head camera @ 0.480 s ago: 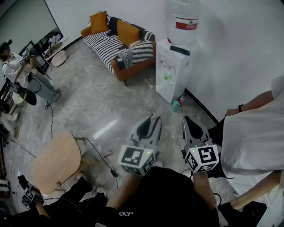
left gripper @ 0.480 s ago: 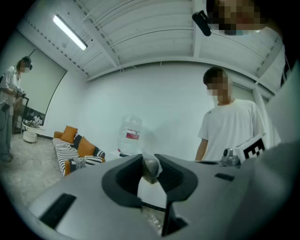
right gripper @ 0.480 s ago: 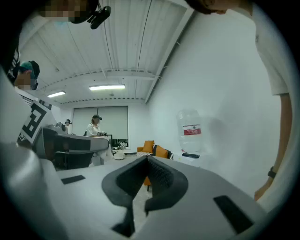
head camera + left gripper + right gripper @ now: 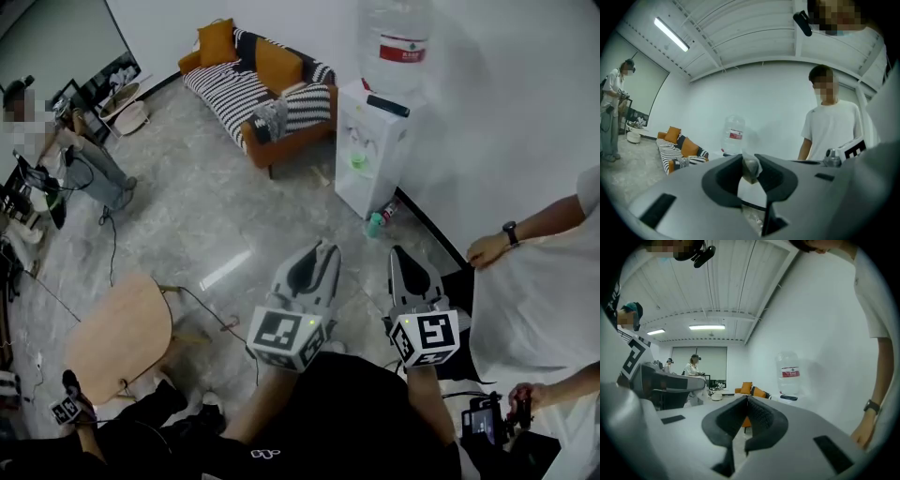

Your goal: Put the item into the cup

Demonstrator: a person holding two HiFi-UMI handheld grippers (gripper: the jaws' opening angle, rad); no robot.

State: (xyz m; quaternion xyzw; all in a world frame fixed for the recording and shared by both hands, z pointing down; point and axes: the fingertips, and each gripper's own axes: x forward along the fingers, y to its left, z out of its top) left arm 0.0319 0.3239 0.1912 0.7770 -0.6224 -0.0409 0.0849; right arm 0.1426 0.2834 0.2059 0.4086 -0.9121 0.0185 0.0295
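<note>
Left gripper [image 4: 323, 247] clamped on small clear-wrapped item [image 4: 751, 168] at its tips; contents too blurred to identify. Right gripper [image 4: 746, 399] pinched together, nothing in it. Both point toward the water dispenser [image 4: 373, 148], short of it.

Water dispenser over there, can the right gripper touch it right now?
Probably not yet. The right gripper, shut and empty, looks well short of the water dispenser; only open floor lies between, so nothing blocks it.

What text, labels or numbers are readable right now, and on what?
Water bottle label: red band with white print, too blurred to read.
Marker cubes: black-and-white squares only, no words.
Black shirt: small white logo, too small to read.
Nothing else shows text.
</note>
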